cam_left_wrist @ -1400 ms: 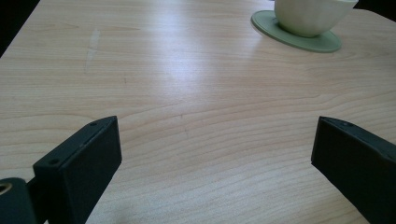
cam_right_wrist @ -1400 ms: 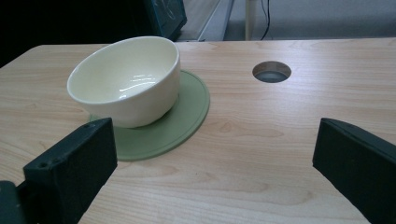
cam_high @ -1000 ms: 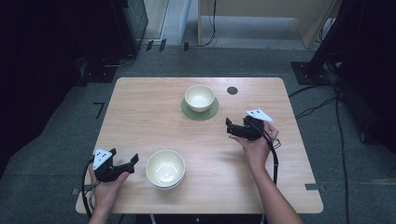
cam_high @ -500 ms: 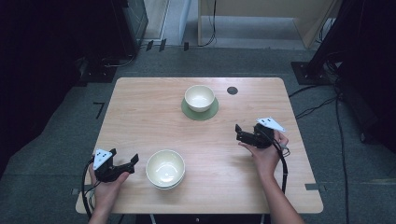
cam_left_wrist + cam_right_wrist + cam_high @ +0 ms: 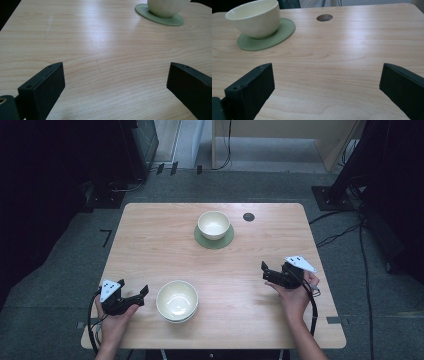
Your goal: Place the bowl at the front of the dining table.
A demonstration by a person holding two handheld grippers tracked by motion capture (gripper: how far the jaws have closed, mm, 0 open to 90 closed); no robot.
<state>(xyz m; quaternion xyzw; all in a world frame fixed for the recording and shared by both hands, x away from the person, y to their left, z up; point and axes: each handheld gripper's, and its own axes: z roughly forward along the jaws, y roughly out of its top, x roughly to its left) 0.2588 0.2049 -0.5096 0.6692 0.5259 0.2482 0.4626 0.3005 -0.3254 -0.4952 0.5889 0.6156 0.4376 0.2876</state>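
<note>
Bare tabletop (image 5: 150,250) lies open across the middle; only the near bowl (image 5: 177,300) and the far bowl (image 5: 214,224) on its green coaster (image 5: 214,240) interrupt it.

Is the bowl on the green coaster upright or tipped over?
Upright. The bowl sits base-down on the green coaster, its rim level and opening facing up in the right gripper view.

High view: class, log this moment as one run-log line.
left tongs: open, empty, beside near bowl | right tongs: open, empty | far bowl: on coaster
</note>
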